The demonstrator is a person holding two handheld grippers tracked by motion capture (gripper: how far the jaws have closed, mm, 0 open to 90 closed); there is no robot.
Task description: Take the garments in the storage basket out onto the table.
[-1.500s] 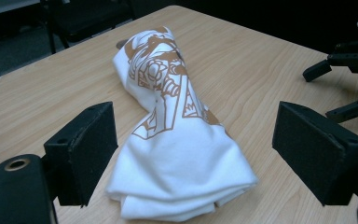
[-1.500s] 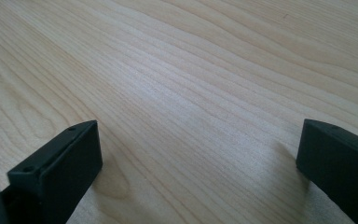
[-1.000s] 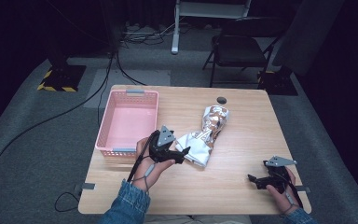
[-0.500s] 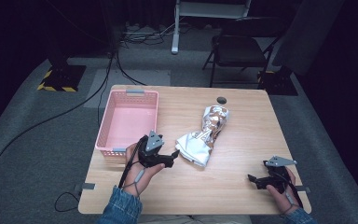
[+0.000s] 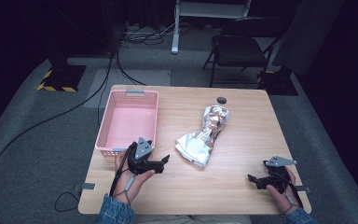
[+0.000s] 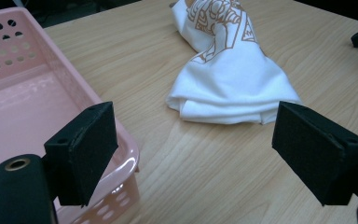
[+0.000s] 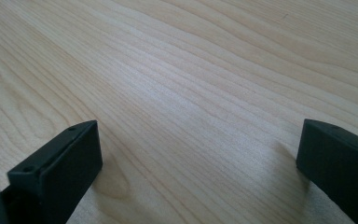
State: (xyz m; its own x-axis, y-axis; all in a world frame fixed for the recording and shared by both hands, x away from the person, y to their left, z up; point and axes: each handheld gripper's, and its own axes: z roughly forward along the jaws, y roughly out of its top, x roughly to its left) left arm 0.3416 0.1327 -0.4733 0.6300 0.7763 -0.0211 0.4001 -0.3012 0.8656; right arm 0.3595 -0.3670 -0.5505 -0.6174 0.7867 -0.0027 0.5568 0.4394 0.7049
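Two grippers work a light wooden table [image 5: 242,186] with bare wood between them. Your left gripper [image 6: 193,154], jaws wide and empty, sits beside the pink perforated plastic basket [image 5: 121,122] at the table's left edge. Your right gripper [image 7: 198,163], wide and empty, hovers near the front right corner. The folded white cloth with an orange print [image 6: 230,79] lies mid-table, touching neither; its print is unreadable.

Dark room around your counter [image 5: 242,186]

Beyond its far edge you see grey floor [image 5: 37,140], a folding chair [image 5: 235,49], trailing cables [image 5: 135,35] and black curtains [image 5: 28,28].
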